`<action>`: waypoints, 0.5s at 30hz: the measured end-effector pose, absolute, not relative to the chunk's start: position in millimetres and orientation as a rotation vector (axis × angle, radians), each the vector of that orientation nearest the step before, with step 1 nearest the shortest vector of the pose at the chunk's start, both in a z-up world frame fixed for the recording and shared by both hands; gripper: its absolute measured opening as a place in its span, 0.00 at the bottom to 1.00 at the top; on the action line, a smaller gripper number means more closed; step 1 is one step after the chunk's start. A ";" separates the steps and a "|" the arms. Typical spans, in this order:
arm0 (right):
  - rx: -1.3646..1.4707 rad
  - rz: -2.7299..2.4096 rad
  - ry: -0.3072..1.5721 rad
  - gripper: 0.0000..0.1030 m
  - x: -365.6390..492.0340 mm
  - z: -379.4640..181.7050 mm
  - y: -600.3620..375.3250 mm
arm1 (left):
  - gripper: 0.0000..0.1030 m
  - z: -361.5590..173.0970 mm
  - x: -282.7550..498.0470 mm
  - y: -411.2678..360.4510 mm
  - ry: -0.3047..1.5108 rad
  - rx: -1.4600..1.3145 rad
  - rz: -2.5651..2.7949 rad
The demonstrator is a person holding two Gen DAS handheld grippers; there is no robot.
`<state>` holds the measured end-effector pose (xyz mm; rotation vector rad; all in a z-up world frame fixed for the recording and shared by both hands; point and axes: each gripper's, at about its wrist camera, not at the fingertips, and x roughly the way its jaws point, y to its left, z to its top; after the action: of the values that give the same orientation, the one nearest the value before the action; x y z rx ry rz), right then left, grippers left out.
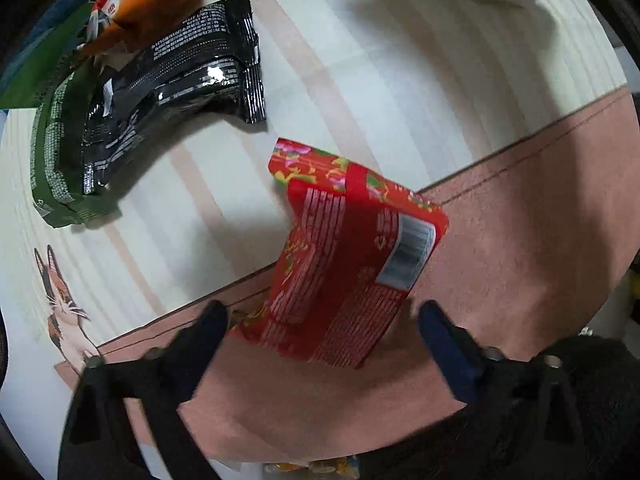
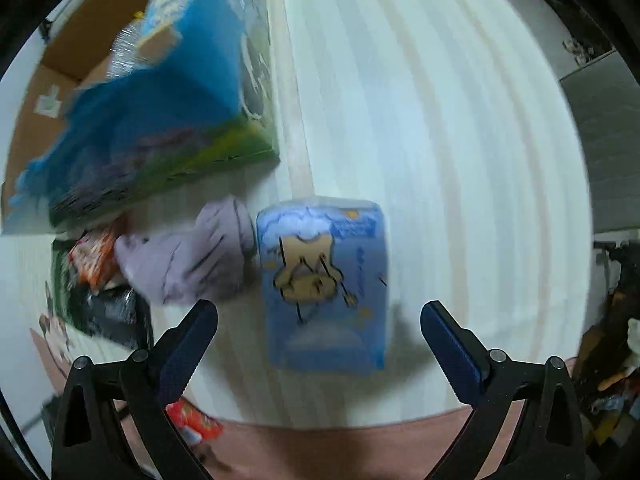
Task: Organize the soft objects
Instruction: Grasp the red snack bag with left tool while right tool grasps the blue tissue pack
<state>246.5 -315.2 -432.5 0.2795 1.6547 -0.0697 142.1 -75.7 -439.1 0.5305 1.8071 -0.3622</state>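
Note:
In the left wrist view a red snack packet (image 1: 348, 256) lies back side up on the striped mat (image 1: 380, 80), across its pink border. My left gripper (image 1: 322, 320) is open, its fingers either side of the packet's near end, apart from it. In the right wrist view a blue tissue pack (image 2: 324, 284) with a cartoon bear lies on the mat (image 2: 440, 140). My right gripper (image 2: 319, 320) is open, fingers either side of the pack's near end. A lilac cloth (image 2: 188, 260) lies just left of the pack.
A black packet (image 1: 180, 80), a green packet (image 1: 56, 152) and an orange packet (image 1: 136, 4) are piled at the far left. A large blue bag (image 2: 156, 96) lies over a cardboard box (image 2: 84, 40). The red packet's corner (image 2: 196, 424) shows by the right gripper's left finger.

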 end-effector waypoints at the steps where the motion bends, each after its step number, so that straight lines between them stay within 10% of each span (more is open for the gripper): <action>1: 0.276 -0.073 1.668 0.92 247.7 -437.4 -314.3 | 0.68 -440.5 143.7 -75.5 1.818 0.511 -0.350; 5: 0.229 -0.080 1.728 0.60 241.6 -451.6 -308.5 | 0.55 -439.9 156.2 -69.6 1.861 0.377 -0.291; 15: 0.022 0.085 1.840 0.51 145.2 -453.4 -278.0 | 0.54 -441.7 177.0 -34.0 1.927 -0.091 -0.126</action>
<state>145.2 -278.0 -453.4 0.0221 1.8402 0.0855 177.0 -34.0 -441.7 -0.0913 1.9266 -0.1264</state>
